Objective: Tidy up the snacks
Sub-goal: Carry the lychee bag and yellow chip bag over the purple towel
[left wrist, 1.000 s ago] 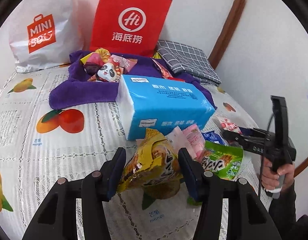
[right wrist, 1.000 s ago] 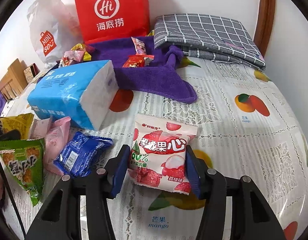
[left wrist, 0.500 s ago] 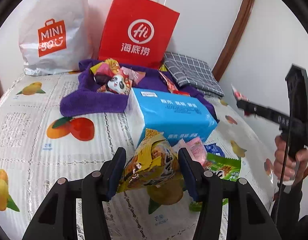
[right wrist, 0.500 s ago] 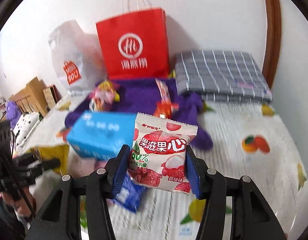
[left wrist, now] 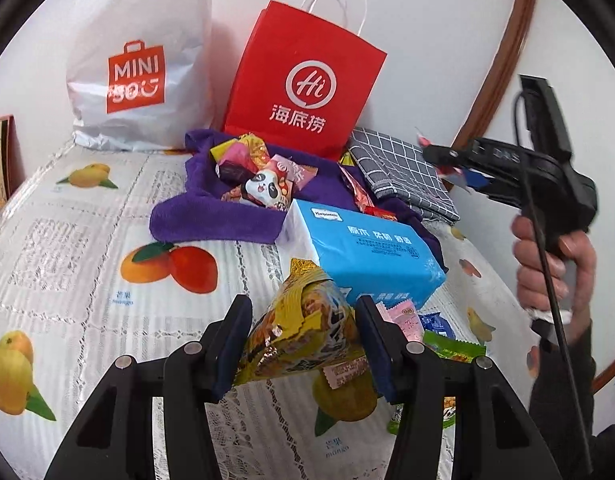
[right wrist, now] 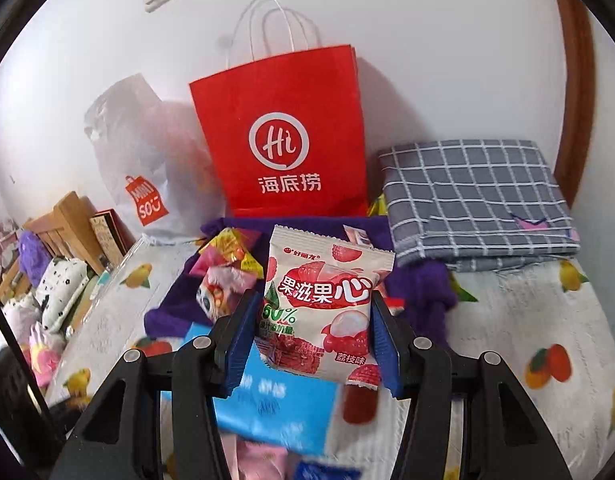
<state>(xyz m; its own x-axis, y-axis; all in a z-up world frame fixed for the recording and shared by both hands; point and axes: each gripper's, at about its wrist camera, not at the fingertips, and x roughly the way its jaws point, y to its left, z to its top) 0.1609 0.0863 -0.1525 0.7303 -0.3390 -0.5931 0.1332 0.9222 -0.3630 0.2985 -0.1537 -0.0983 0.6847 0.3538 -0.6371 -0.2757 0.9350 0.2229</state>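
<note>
My left gripper [left wrist: 303,344] is shut on a yellow snack bag [left wrist: 303,336] and holds it above the fruit-print tablecloth. My right gripper [right wrist: 313,334] is shut on a white and red lychee gummy packet [right wrist: 323,304], raised in the air facing the red paper bag [right wrist: 283,136]. The right gripper also shows in the left wrist view [left wrist: 439,156], high at the right. A purple towel [left wrist: 211,220] holds several snacks, one a panda packet [left wrist: 267,190]. Pink [left wrist: 403,318], blue [left wrist: 433,322] and green [left wrist: 453,350] packets lie by my left gripper.
A blue tissue pack [left wrist: 367,248] lies mid-table. The red paper bag [left wrist: 303,84] and a white MINISO bag [left wrist: 139,72] stand against the back wall. A folded grey checked cloth [right wrist: 475,196] lies at the back right. Furniture and soft toys [right wrist: 55,288] sit beyond the left edge.
Both grippers have risen with their packets. The right gripper has lifted well above the table and come nearer the red bag. The left gripper has tilted up slightly.
</note>
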